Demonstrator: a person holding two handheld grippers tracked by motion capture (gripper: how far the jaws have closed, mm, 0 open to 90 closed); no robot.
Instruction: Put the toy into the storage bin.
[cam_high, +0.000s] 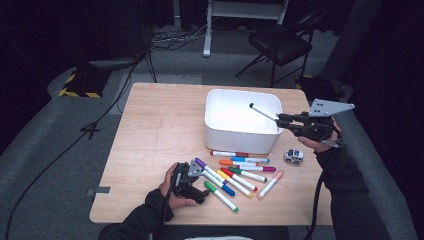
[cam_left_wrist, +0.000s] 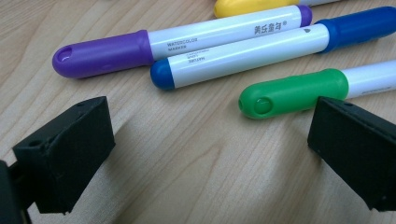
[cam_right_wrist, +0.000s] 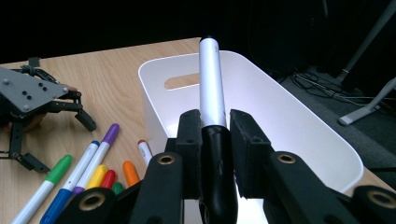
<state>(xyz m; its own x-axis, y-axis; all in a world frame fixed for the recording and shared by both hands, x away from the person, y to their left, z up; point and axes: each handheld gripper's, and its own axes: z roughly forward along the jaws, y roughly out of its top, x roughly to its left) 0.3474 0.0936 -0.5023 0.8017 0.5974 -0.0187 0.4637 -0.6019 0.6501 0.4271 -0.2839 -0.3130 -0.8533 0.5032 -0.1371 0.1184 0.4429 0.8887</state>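
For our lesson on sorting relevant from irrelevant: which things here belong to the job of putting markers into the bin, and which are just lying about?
Part of the job:
- black-capped marker, clamped in the right gripper over the bin
- white bin
- coloured markers on the table
- left gripper, jaws open by the green marker

Just lying about:
- toy car
- folding chair
- floor cables

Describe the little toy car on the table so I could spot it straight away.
Find the white bin on the wooden table. Just off its near right corner, below the right gripper, sits the toy car. It is small, white and boxy with dark wheels, alone to the right of the markers' row.
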